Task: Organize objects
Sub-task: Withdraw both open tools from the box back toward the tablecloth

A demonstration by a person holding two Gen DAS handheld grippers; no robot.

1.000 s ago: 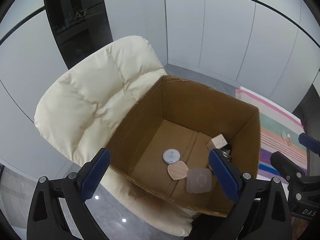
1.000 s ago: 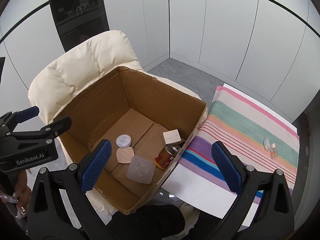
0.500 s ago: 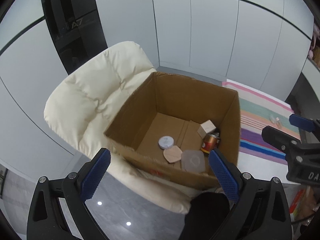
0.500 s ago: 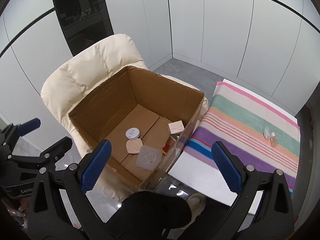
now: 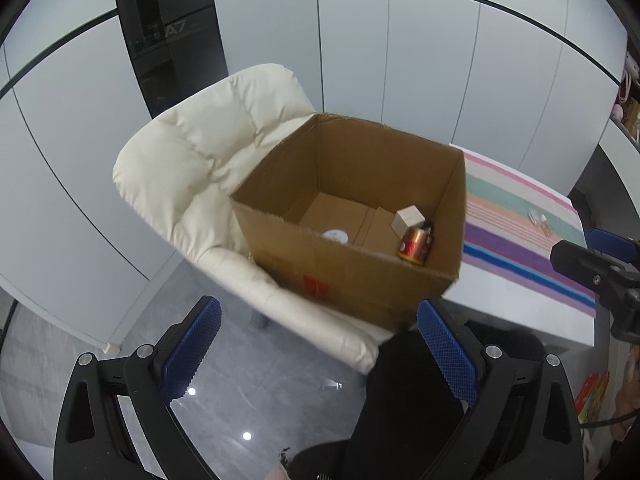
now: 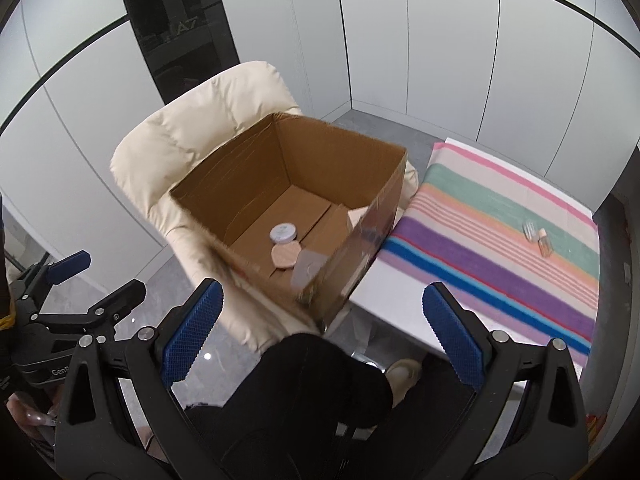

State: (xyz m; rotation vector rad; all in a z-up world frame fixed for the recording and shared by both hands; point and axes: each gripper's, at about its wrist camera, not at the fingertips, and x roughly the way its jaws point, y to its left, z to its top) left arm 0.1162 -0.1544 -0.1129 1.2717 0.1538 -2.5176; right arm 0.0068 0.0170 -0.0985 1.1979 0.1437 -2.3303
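- Cardboard box [image 5: 360, 264] is seen open on a cream padded chair [image 5: 192, 168], just beside a table covered by a striped cloth [image 6: 500, 232].
- Left gripper [image 5: 318, 350] and right gripper [image 6: 320, 334] are held above the floor in front of the box, fingers spread apart, nothing between them.
- Inside the box, a copper-coloured can [image 5: 414, 244] is laid next to a pale wooden block [image 5: 407, 218]; a round white tin [image 6: 283, 233], a tan disc [image 6: 286, 255] and a translucent lid [image 6: 308, 272] are grouped nearby.
- Two small clear vials [image 6: 538, 236] are left on the cloth, well apart from the box.
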